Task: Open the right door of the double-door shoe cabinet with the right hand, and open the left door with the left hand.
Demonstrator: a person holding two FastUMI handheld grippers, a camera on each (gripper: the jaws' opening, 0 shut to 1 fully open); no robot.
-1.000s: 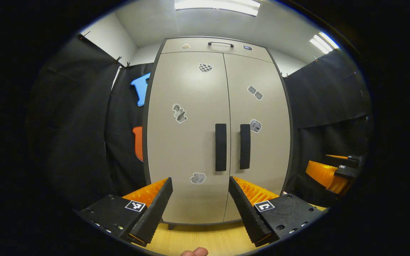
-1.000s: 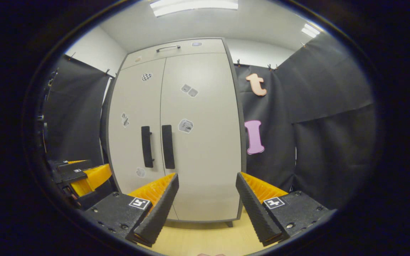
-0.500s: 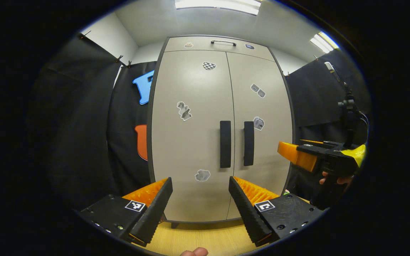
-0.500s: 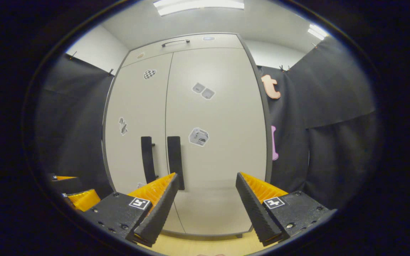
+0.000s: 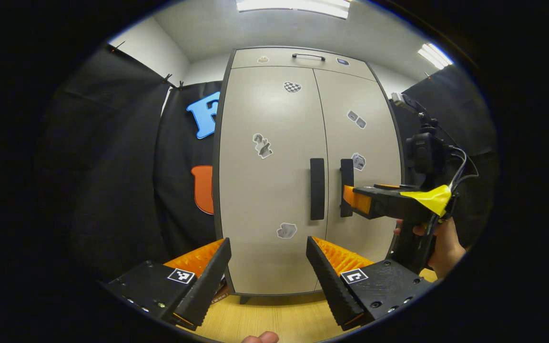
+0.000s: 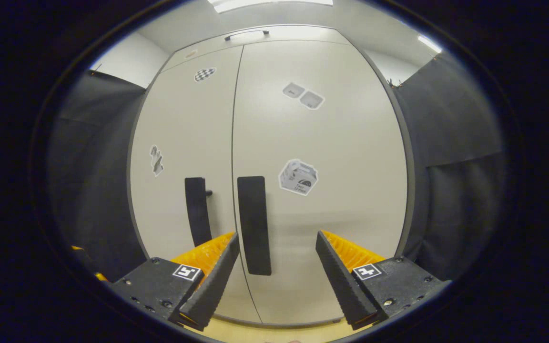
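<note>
- Closing on the shoe cabinet point(image 6: 303, 143), the right gripper point(image 6: 277, 247) has come much nearer over the last second: in the right gripper view the cabinet front now looms far larger than it did, and the right door's handle point(image 6: 254, 224) sits just beside the inner edge of this gripper's left finger.
- Its jaws are spread wide with nothing between them; the handle is not yet inside the gap, lying a little to the left of it.
- In the left gripper view the right gripper point(image 5: 350, 200) has swung in from the far edge and now reaches, held by a hand point(image 5: 441, 243), up to the right door handle point(image 5: 346, 178), its tip overlapping the handle's lower part. Whether it touches cannot be told.
- The left gripper point(image 5: 269, 257) hangs back, well apart from the cabinet, jaws likewise spread and empty. It has drifted slightly, so the cabinet sits further right in its view than before.
- Both doors are shut, the seam between them straight and closed; the left door's handle point(image 5: 317, 188) stands untouched.
- Judgement: the approach to the right handle is nearly done. Next comes a small shift left to bracket the handle, then a grip and pull; the left door follows afterwards.
</note>
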